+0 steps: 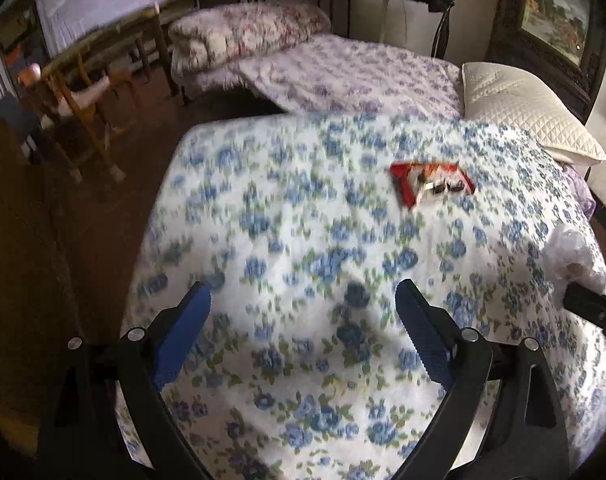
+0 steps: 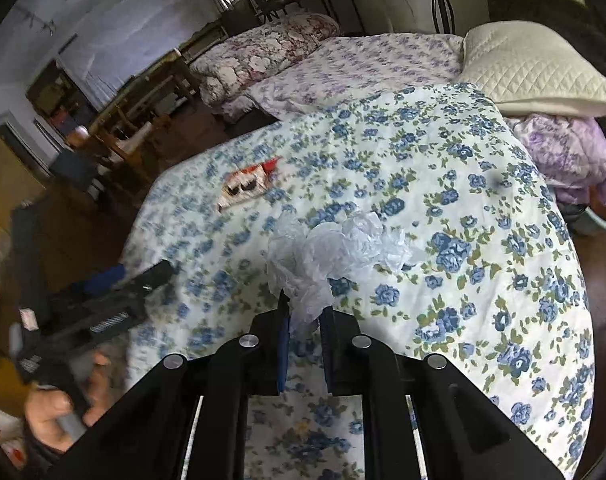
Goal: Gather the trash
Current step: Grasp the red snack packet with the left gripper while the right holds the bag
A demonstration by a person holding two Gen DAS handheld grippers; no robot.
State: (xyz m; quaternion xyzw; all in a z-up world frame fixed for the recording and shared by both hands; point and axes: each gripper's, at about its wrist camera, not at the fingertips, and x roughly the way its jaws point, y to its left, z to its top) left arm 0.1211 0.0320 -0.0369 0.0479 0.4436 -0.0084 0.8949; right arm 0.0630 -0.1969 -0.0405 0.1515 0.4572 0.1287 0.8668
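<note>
Covering the bed, a floral quilt (image 2: 443, 200) lies under the right hand-held gripper (image 2: 305, 320) pinching crumpled plastic (image 2: 335, 248).

Open quilt (image 1: 303, 240) around red wrapper (image 1: 431, 184)

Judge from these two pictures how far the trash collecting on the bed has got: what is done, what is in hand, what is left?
Done: no bin or bag of gathered trash shows, so nothing can be counted as collected. In hand: the right gripper is shut on the crumpled white plastic. Left: the red snack wrapper lies untouched on the blue-flowered bedspread, ahead of the open, empty left gripper, probably its next pickup.
</note>
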